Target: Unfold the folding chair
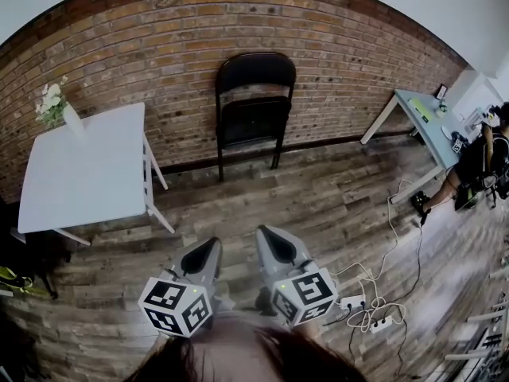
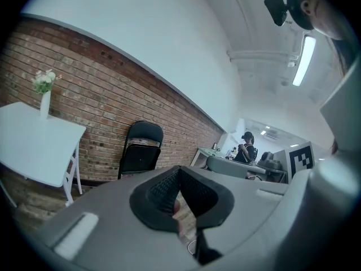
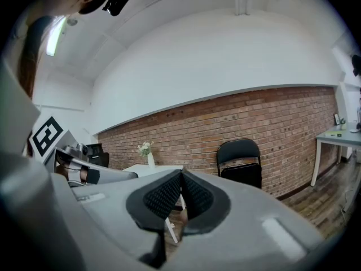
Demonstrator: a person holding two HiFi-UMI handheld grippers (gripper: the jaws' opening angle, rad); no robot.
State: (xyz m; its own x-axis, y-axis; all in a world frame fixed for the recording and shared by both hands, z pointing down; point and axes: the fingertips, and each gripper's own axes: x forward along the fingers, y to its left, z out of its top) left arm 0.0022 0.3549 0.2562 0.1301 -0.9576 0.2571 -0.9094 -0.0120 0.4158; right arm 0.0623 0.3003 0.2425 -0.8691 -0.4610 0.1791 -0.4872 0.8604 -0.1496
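Note:
A black folding chair (image 1: 253, 106) leans folded against the brick wall, straight ahead across the wooden floor; it also shows as the chair (image 2: 141, 150) in the left gripper view and the chair (image 3: 240, 162) in the right gripper view. My left gripper (image 1: 213, 244) and right gripper (image 1: 266, 233) are side by side near the bottom of the head view, both well short of the chair. Both are shut, tips together, with nothing between the pads. The left gripper (image 2: 179, 174) and right gripper (image 3: 181, 178) point roughly at the wall.
A white table (image 1: 83, 169) with a vase of flowers (image 1: 56, 106) stands at the left by the wall. At the right are a pale desk (image 1: 425, 122) and a seated person (image 1: 477, 161). White cables and a power strip (image 1: 370, 305) lie on the floor at lower right.

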